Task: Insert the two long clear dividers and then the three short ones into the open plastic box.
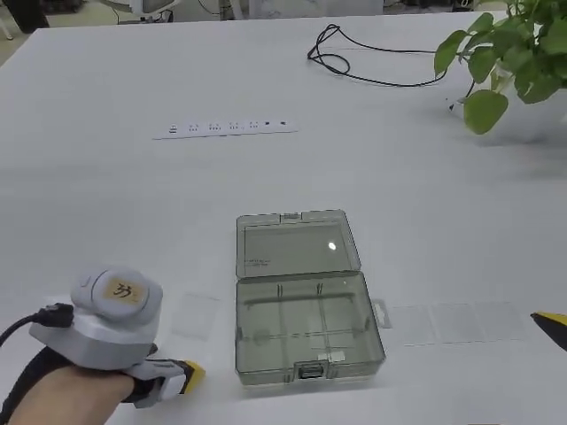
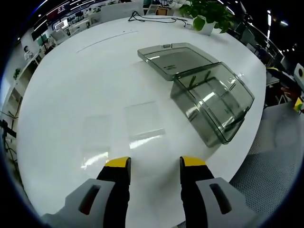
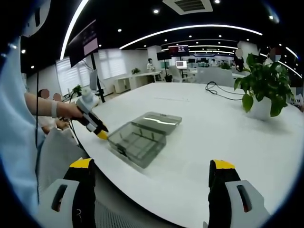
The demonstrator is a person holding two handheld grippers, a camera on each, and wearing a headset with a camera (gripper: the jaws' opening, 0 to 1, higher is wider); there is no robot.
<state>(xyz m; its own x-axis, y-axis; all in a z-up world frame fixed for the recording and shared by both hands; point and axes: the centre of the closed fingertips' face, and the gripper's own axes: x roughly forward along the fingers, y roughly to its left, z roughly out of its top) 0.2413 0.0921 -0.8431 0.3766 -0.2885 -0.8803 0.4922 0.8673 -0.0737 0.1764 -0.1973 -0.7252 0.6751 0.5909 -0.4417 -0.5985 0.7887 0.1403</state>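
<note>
On the white counter [image 1: 106,204], centre of the head view, the open plastic box [image 1: 266,372] sits with its lid [image 1: 297,243] laid flat behind it. Two clear dividers [image 2: 145,124] lie flat just ahead of the left gripper [image 2: 155,164], beside the box's left side. Three more clear sheets [image 1: 456,321] lie in a row on the box's right, near the right gripper [image 3: 152,165].

Left fingers are released with a modest gap, nothing between them. Right fingers are spread wide and empty, held off the counter's near edge, pointing toward the box. Faint lines show inside the box: ribs or seated pieces, cannot tell.

Handling guess: the dividers are thin, light, stiff plastic, slick and flush to the surface, so hard to pinch from above. Likely best to slide one to the counter edge or tip up an edge, then grip mid-edge so it doesn't twist. They almost vanish against the white; glare helps find them. The box looks light and may skate when a divider is pressed in.
</note>
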